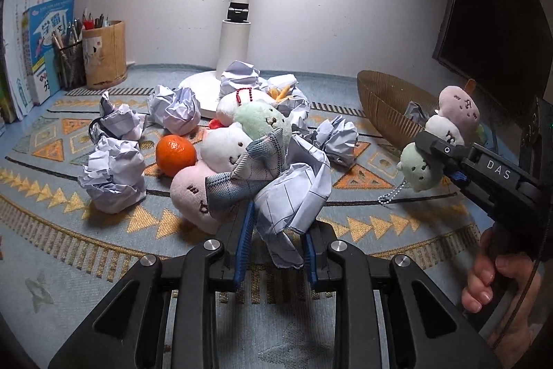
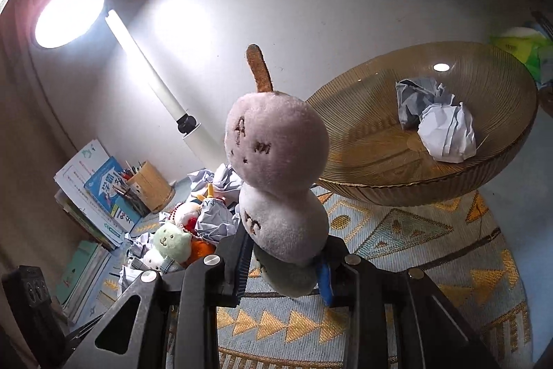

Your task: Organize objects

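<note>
Right tongs [image 2: 283,268] pinch three-ball plush skewer [image 2: 276,140]: pink, white, green.

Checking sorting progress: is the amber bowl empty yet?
Not empty. The bowl holds two crumpled paper balls, lying near its middle in the right wrist view.

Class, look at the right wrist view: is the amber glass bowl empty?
No: the amber glass bowl holds two crumpled paper balls, one greyish and one whiter, lying touching on its ribbed inside.

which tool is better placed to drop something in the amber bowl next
Right. The right tool holds the three-ball plush skewer raised beside the ribbed amber glass bowl; the left tool grips crumpled paper farther away.
</note>
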The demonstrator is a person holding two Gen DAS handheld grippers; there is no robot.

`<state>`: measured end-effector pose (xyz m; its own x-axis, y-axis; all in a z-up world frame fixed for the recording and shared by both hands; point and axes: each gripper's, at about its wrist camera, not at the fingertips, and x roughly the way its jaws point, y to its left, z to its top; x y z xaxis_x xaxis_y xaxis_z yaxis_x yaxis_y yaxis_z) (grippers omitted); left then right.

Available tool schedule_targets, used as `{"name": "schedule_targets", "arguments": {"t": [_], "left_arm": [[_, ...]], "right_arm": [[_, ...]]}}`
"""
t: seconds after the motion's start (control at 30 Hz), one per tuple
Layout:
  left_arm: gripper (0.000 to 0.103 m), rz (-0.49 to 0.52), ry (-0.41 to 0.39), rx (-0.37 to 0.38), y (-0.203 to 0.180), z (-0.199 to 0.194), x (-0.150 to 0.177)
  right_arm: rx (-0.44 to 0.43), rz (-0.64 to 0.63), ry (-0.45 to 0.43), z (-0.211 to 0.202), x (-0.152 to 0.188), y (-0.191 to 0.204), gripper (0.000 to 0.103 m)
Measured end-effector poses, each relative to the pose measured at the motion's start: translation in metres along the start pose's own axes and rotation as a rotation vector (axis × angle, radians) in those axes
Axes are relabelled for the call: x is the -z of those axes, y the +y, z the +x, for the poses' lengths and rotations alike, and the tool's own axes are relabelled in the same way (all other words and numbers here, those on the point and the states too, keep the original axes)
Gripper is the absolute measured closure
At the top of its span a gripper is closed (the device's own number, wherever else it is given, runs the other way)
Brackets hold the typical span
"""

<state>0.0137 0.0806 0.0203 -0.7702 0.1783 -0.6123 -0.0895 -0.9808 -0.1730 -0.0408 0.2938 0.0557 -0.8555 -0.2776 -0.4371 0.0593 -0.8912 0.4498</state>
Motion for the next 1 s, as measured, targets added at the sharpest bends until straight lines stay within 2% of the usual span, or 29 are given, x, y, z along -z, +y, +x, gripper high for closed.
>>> {"name": "schedule_targets", "arguments": {"t": [0.2, 0.3, 1.0], "left_arm": [[0.080, -0.032, -0.014, 0.008, 0.007, -0.001, 0.000], [0.080, -0.033, -0.022, 0.006, 0.007, -0.003, 0.000], [0.080, -0.041, -0.046, 0.021, 0.012, -0.009, 0.000]], "right_arm": [[0.040, -0.201, 0.003, 0.001, 0.008, 0.035, 0.072], [0.049, -0.253, -0.007, 0.000, 0.012, 0.043, 0.072], [0.090, -0.239, 0.010, 0.005, 0.011, 0.041, 0.072]]}}
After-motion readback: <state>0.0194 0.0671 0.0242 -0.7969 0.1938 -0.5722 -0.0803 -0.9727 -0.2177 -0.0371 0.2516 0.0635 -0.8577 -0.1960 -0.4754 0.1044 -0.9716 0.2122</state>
